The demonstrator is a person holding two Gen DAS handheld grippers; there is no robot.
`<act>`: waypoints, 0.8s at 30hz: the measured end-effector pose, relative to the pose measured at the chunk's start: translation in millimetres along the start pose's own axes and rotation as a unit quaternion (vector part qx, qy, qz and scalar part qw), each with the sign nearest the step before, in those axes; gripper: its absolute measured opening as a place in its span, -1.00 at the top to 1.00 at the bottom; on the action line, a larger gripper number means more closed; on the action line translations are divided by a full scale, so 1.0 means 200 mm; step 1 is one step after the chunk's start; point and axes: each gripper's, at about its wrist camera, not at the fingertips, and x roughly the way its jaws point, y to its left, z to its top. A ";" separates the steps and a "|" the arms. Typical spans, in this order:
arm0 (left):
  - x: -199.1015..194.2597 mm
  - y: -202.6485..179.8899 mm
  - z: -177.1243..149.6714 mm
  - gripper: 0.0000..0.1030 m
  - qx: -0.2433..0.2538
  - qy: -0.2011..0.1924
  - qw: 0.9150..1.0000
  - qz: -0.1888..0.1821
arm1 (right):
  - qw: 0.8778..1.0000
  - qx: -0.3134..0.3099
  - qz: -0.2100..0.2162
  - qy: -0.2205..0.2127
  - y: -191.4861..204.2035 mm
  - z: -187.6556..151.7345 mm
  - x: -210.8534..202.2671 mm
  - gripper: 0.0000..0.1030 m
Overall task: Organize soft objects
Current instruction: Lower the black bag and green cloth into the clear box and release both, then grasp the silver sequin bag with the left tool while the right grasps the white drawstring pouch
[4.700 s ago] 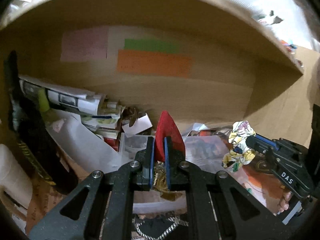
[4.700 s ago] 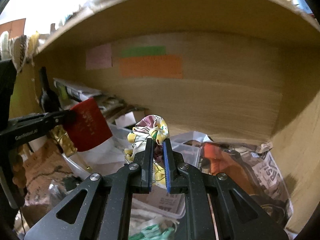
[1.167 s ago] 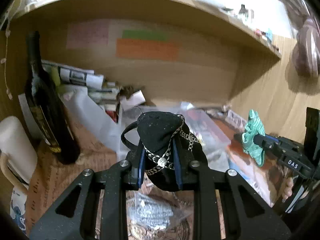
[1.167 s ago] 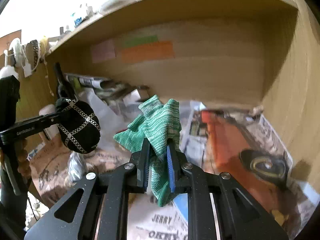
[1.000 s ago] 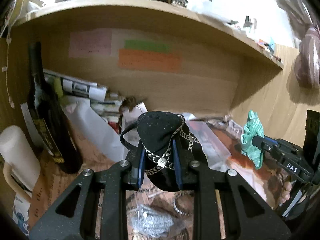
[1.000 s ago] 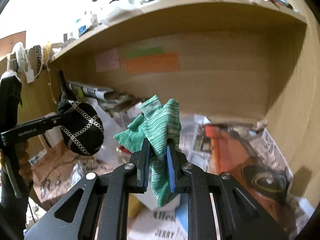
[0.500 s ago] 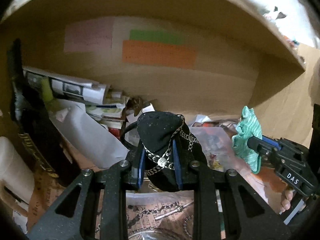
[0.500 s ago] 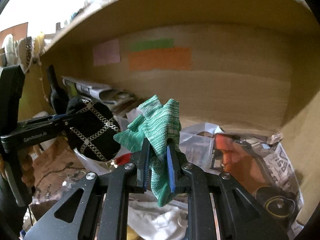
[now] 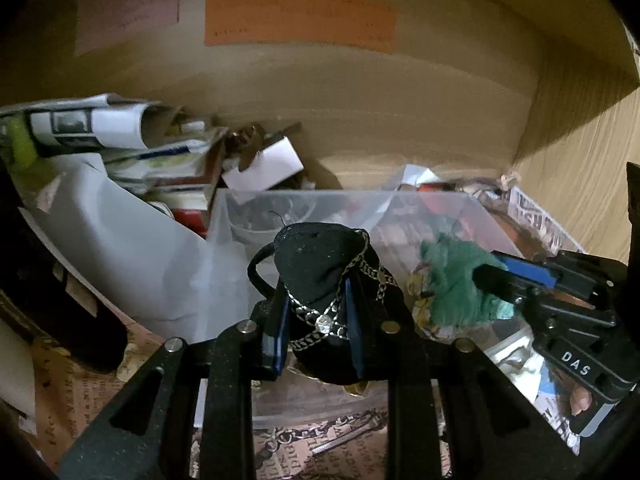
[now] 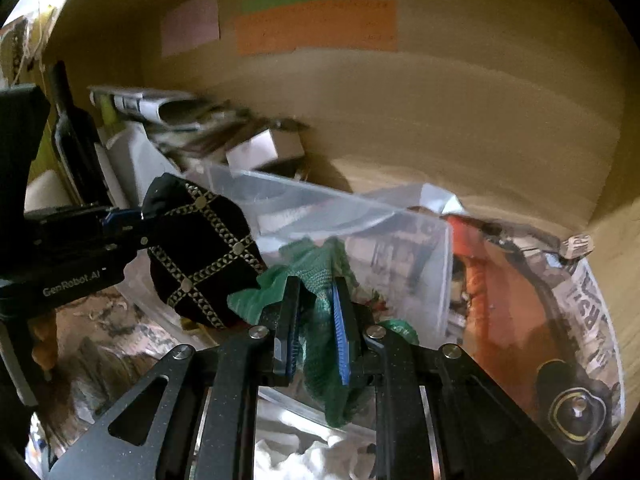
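Note:
My left gripper (image 9: 316,312) is shut on a black soft pouch with silver chains (image 9: 324,276), held over the near edge of a clear plastic bin (image 9: 304,200). The pouch also shows at the left of the right wrist view (image 10: 200,256). My right gripper (image 10: 314,312) is shut on a green knitted cloth (image 10: 320,272) and holds it over the same bin (image 10: 400,216), just right of the pouch. The green cloth also shows in the left wrist view (image 9: 452,284). White and patterned cloth (image 10: 304,460) lies inside the bin below.
The bin stands in a wooden shelf nook with pink, green and orange paper labels (image 9: 296,24) on the back wall. A dark bottle (image 10: 76,136), rolled newspapers (image 9: 88,124) and a white box (image 9: 264,168) crowd the left. Newspaper (image 10: 592,304) covers the right floor.
Both grippers have moved forward and down into the shelf nook, bringing the pouch and the green cloth over the clear bin. Both grips are unchanged.

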 end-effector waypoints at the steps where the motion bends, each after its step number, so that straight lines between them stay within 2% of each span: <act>1: 0.01 0.00 0.00 0.52 0.001 0.006 1.000 -0.001 | 1.000 -0.003 0.001 0.006 0.01 0.00 0.01 0.73; 3: 0.04 0.00 0.01 0.50 0.001 0.012 1.000 -0.001 | 1.000 -0.009 0.001 0.013 0.02 -0.01 0.03 0.73; 7: 0.05 0.00 0.01 0.32 0.003 0.016 1.000 0.002 | 1.000 -0.014 0.002 0.014 0.03 -0.01 0.03 0.73; 10: 0.03 -0.01 0.00 0.12 0.002 0.015 1.000 0.000 | 1.000 -0.012 0.002 0.007 0.03 0.00 0.00 0.69; 12: -0.01 -0.01 0.00 -0.09 0.002 0.005 1.000 0.003 | 1.000 -0.008 0.002 -0.004 0.03 0.00 -0.03 0.62; 17: -0.18 0.00 0.00 -0.33 0.009 -0.030 0.999 0.013 | 0.999 -0.003 -0.002 -0.042 0.04 0.01 -0.17 0.29; 22: -0.36 0.01 -0.03 -0.53 0.011 -0.059 0.998 0.017 | 0.997 -0.002 -0.009 -0.083 0.05 0.00 -0.33 0.06; 24: -0.43 0.01 -0.06 -0.71 0.012 -0.070 0.997 0.020 | 0.995 0.000 -0.012 -0.095 0.06 -0.02 -0.38 -0.05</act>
